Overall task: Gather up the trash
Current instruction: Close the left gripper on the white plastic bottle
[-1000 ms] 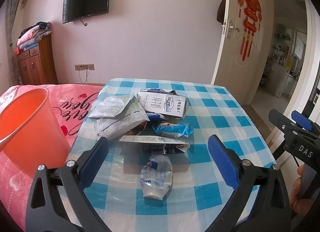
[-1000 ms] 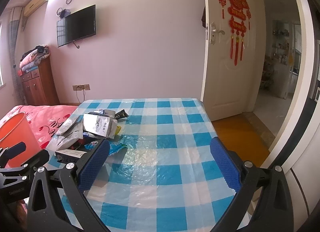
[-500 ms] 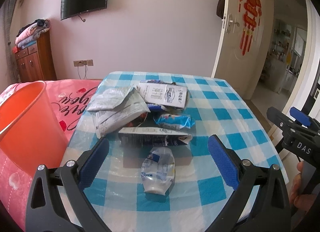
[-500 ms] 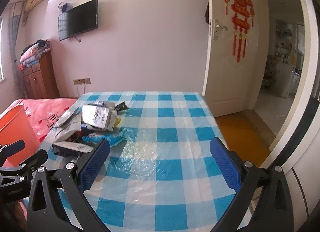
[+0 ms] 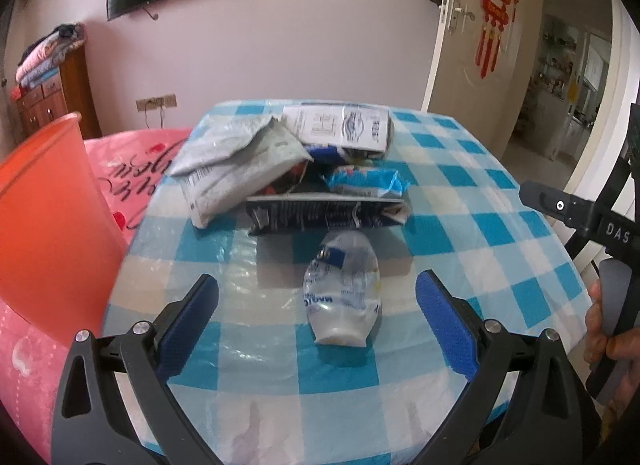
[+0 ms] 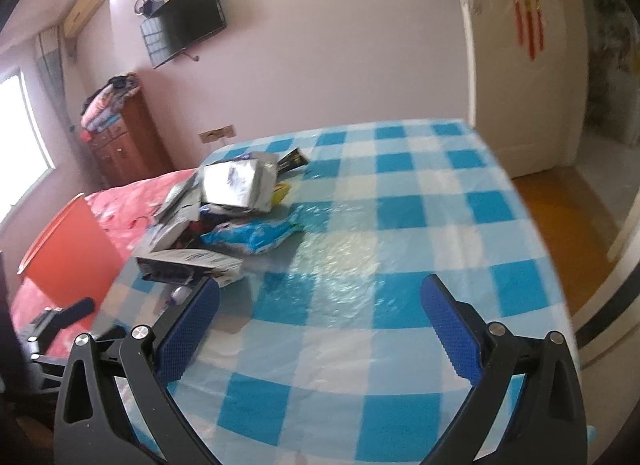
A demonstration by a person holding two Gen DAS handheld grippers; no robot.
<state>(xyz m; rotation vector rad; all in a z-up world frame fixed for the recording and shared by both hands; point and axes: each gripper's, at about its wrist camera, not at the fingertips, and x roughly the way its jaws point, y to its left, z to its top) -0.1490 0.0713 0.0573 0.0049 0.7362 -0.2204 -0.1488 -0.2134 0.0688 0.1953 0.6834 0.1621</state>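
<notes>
clear squashed bottle point(image 5: 342, 289) lies near me on the checked table point(image 5: 500, 225), between my wide-open left gripper point(image 5: 318, 323) fingers. right gripper point(image 6: 320, 329) gapes empty. next i move in, squeeze it, carry it left to the orange bin point(image 5: 48, 217).

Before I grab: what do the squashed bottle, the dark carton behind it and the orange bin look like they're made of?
Squashed bottle: thin clear plastic, glossy; see-through and crumpled. Dark carton: likely coated paperboard; flat printed panels, torn pale edge. Orange bin: probably smooth moulded plastic, with an even colour and a thin rim.
</notes>
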